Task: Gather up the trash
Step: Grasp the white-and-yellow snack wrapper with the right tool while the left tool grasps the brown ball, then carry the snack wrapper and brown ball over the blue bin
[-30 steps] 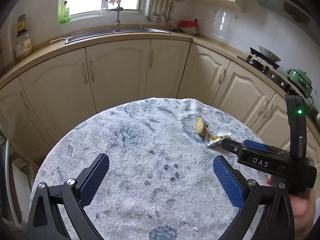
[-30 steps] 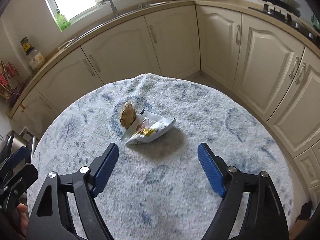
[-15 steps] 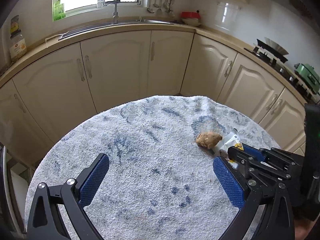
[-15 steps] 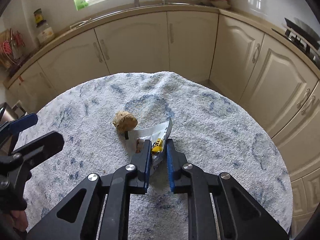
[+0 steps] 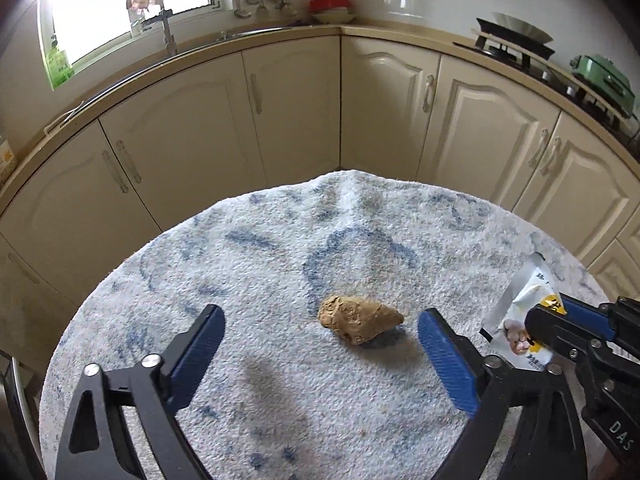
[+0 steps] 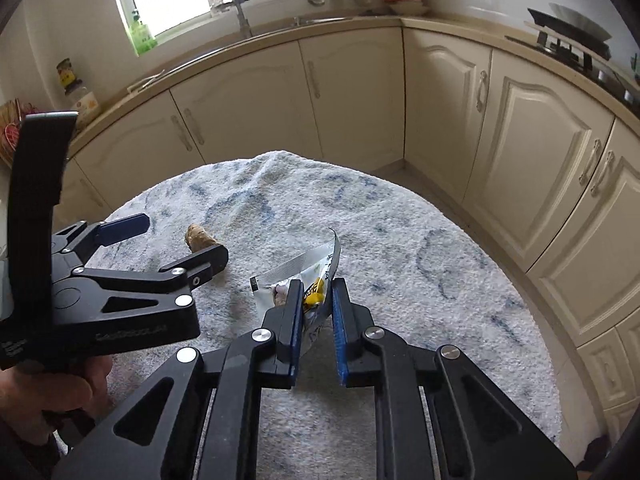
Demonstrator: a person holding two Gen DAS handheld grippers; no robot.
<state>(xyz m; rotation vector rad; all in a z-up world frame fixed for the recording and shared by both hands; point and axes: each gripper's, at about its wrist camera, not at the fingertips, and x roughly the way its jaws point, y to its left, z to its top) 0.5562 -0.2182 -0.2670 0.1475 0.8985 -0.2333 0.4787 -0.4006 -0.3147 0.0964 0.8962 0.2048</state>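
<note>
Your left hand-held gripper [image 5: 320, 348] hangs over the round bench [image 5: 280, 248] with its towel-like white and blue cover, jaws standing wide but just now narrowing; the blue pads [image 5: 200, 340] touch nothing. Between those pads, nearer the right one, lies a brown crumpled lump [image 5: 360, 318] flat on the cover, apart from both pads. In the right wrist view the same lump [image 6: 200, 238] shows partly behind the left tool's near finger, and your left hand [image 6: 48, 396] grips that tool's handle at the frame's lower left. Further right, your right hand-held gripper [image 6: 316, 312] is clamped on a white snack wrapper [image 6: 304, 272] with yellow print; the pads pinch its near edge, and its far corner sticks up from the cover. From the left wrist view that wrapper [image 5: 520, 308] stands upright just right of your left tool's right finger, with the right tool's black and blue tips [image 5: 548, 328] closed over its lower part. The wrapper sits right of the lump, near it but not touching. Behind the bench, cream cabinets [image 5: 288, 112] curve under a counter, with a sink tap [image 5: 166, 28] below the window on the left and a stove [image 5: 516, 44] on the right.
</note>
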